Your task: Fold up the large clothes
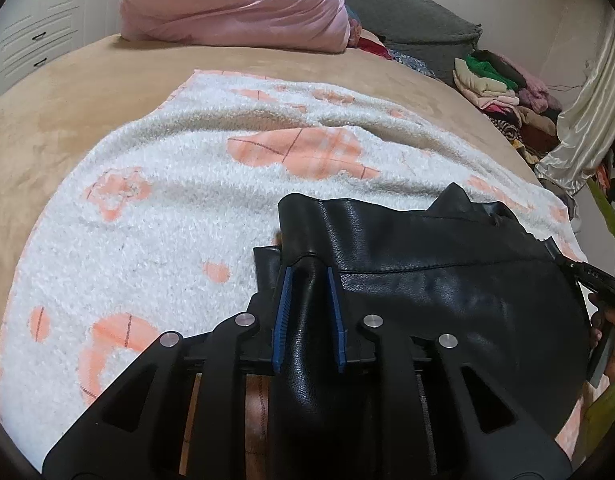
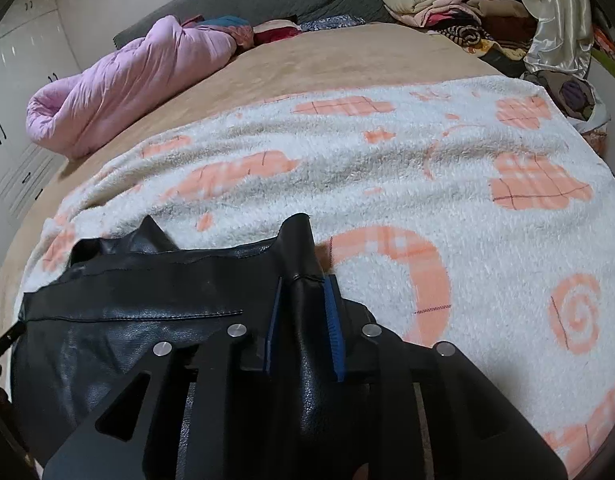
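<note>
Nearest the left wrist camera, the left gripper (image 1: 309, 270) has a raised fold of the black leather jacket (image 1: 447, 292) between its blue pads (image 1: 283, 308); the jaws stand a little apart and the pads sit against the fold's sides, so it reads as a light grip, though how firmly they press is hard to tell from this angle. The right gripper (image 2: 305, 282) has the jacket's opposite end bunched between its own blue pads (image 2: 333, 320) in the same manner, a ridge of leather rising past the fingertips. The jacket (image 2: 127, 320) stretches between the two grippers, its far edge and pointed collar lying on the white fleece blanket with orange patches (image 1: 179, 208). That blanket (image 2: 447, 168) is spread across a tan bed cover (image 1: 87, 92). Farther back, a rolled pink quilt (image 1: 235, 4) rests on the bed near a grey headboard (image 1: 419, 20). Beyond the bed's far corner sits a heap of mixed clothes (image 2: 439, 4), with a pale satin curtain (image 1: 587, 112) hanging beside it.
</note>
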A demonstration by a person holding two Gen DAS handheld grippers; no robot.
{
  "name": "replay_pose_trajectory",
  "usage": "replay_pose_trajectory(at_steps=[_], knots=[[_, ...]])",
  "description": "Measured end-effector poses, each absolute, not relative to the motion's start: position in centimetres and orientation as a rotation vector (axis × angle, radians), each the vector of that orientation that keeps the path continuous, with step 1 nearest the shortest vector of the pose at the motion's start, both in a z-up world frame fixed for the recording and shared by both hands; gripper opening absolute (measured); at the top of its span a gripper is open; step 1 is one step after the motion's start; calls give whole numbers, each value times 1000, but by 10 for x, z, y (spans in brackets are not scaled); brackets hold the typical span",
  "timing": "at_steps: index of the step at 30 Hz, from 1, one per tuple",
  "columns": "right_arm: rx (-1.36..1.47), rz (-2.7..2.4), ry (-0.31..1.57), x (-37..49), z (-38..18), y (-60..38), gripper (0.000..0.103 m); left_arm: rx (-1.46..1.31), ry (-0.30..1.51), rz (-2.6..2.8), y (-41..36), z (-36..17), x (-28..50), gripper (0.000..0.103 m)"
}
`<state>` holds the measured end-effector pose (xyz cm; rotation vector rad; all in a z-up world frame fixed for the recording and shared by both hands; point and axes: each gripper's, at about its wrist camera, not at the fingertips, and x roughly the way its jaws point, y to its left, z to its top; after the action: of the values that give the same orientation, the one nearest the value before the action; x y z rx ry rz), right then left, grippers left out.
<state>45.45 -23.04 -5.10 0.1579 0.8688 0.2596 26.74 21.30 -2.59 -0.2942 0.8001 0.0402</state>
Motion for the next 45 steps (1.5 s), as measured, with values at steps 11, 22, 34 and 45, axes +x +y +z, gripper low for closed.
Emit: replay_pose_trajectory(at_steps=[11,22,34,45], knots=[[188,353,827,395,-27,-252,87,-254,804,87,212,-9,260,52],[299,419,913,335,-49,-282,94,-309,821,1,205,5,230,85],[417,493,969,323,-68,-290,38,-528,912,-136,204,-40,219,51],[361,409,941,254,-57,-295,35,-417,914,-118,187,-28,181,37]])
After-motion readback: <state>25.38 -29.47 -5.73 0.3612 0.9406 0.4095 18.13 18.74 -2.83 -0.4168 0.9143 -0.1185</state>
